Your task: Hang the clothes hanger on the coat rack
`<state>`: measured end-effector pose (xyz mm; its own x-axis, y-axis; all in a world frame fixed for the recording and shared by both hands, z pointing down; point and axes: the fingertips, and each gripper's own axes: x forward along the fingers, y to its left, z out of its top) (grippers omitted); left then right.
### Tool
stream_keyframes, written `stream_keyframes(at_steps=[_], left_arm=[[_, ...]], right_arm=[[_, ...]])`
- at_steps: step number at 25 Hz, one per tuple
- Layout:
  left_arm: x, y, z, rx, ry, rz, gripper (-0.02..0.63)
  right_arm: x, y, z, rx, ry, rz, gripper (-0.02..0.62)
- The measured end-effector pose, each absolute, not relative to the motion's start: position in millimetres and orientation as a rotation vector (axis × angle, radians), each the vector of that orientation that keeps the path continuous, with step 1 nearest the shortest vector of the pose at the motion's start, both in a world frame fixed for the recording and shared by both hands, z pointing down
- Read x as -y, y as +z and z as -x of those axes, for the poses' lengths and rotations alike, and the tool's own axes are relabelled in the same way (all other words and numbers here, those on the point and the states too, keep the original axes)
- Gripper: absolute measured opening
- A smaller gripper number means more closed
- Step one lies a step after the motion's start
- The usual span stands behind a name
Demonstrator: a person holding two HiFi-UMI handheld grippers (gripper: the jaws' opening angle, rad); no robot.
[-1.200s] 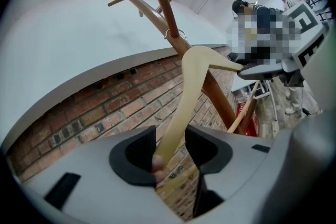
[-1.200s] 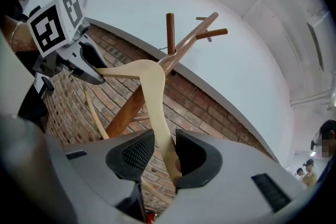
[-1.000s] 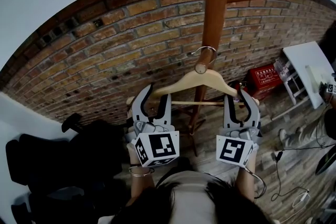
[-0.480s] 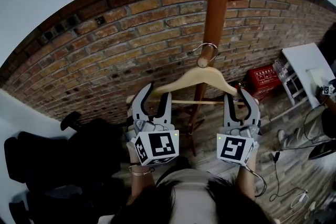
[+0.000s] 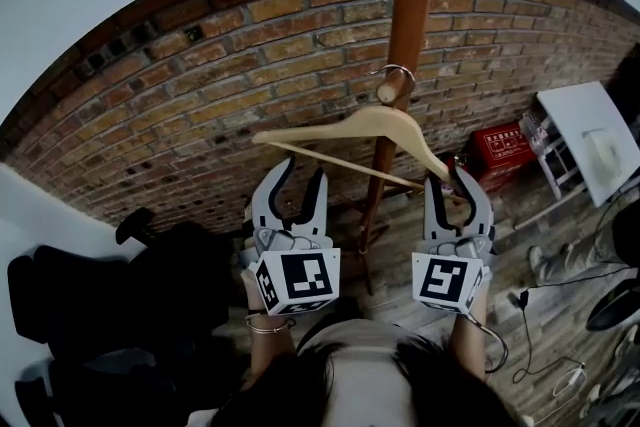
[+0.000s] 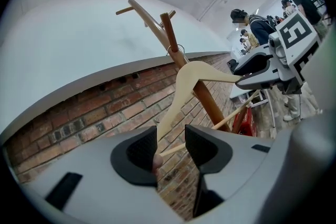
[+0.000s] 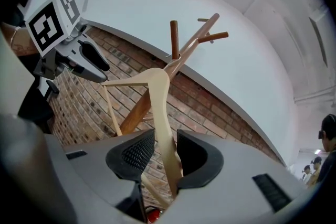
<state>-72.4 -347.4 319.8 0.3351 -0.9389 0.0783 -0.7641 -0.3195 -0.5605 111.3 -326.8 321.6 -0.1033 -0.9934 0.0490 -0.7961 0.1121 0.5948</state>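
The wooden clothes hanger (image 5: 375, 123) hangs tilted, its left end high and its right end low. Its metal hook (image 5: 397, 71) loops over a short peg (image 5: 390, 91) on the brown coat rack pole (image 5: 410, 5). My right gripper (image 5: 450, 183) is shut on the hanger's right end; in the right gripper view the arm (image 7: 157, 92) runs down between the jaws (image 7: 165, 136). My left gripper (image 5: 300, 177) stands open just below the raised left end, apart from it. In the left gripper view the hanger (image 6: 191, 73) shows beyond that gripper (image 6: 170, 131).
A brick wall (image 5: 200, 105) stands behind the rack. A red box (image 5: 505, 150) and a white table (image 5: 590, 135) sit at the right, dark chairs (image 5: 100, 295) at the left, cables (image 5: 560, 355) on the wooden floor. People (image 6: 257, 23) stand far off.
The hanger's left end has lifted out of the left gripper, so the hanger now tilts. Its hook has moved up along the pole onto the peg. Both grippers have barely moved.
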Motion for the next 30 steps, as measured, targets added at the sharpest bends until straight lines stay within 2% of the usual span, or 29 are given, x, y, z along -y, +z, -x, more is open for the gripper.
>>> stream_keyframes(at_steps=[13,30], left_arm=[[322.8,321.9,74.9,-1.500,-0.530,2.215,0.170],[269.7,332.0,82.1,-1.513,-0.508,2.243,0.122]], right_arm=[[305.4,321.6,-106.8,1.984,-0.599,-1.740,0.137],[255.7,328.7,-93.2,2.047,-0.579,-1.741,0.118]])
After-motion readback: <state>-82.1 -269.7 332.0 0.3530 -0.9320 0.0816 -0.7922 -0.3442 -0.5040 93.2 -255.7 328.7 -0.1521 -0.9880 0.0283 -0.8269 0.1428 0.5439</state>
